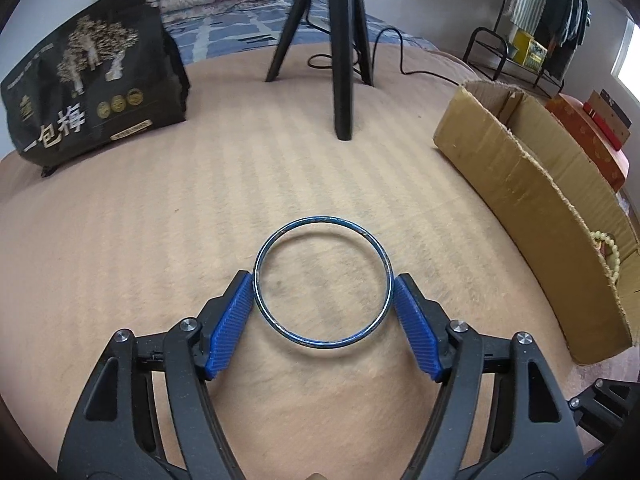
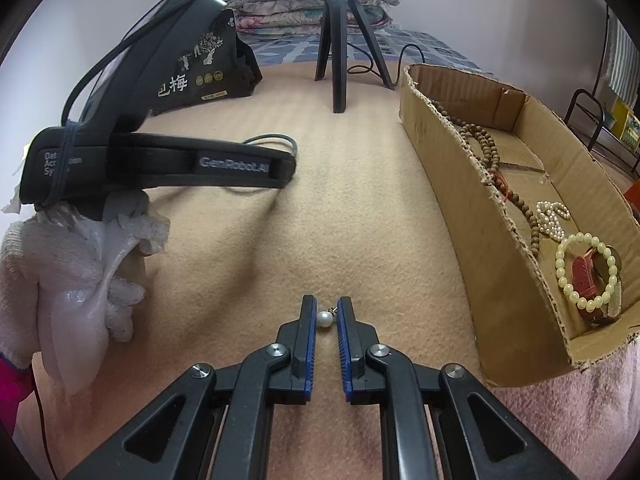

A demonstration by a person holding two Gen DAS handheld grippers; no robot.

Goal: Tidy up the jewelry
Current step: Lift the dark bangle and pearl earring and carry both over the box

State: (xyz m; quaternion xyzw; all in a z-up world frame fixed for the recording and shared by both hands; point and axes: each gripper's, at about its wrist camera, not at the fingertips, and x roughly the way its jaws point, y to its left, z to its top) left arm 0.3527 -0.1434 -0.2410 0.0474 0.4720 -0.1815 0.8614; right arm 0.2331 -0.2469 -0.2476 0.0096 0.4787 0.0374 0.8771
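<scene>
In the left wrist view a blue metal bangle (image 1: pixel 323 224) is held flat between the blue pads of my left gripper (image 1: pixel 323 284), a little above the beige blanket. In the right wrist view my right gripper (image 2: pixel 325 314) is shut on a small white pearl earring (image 2: pixel 324 319) just above the blanket. A cardboard box (image 2: pixel 448 184) stands to the right. It holds a brown bead string (image 2: pixel 486 148), a small white pearl piece (image 2: pixel 551 216) and a pale green bead bracelet (image 2: pixel 562 276). The box (image 1: pixel 520 184) also shows in the left wrist view.
A black tripod (image 1: pixel 340 52) stands at the back with a cable (image 1: pixel 404 64) beside it. A black printed bag (image 1: pixel 92 80) sits at the back left. The left gripper body (image 2: pixel 152 148) and a white gloved hand (image 2: pixel 64 280) fill the left of the right wrist view.
</scene>
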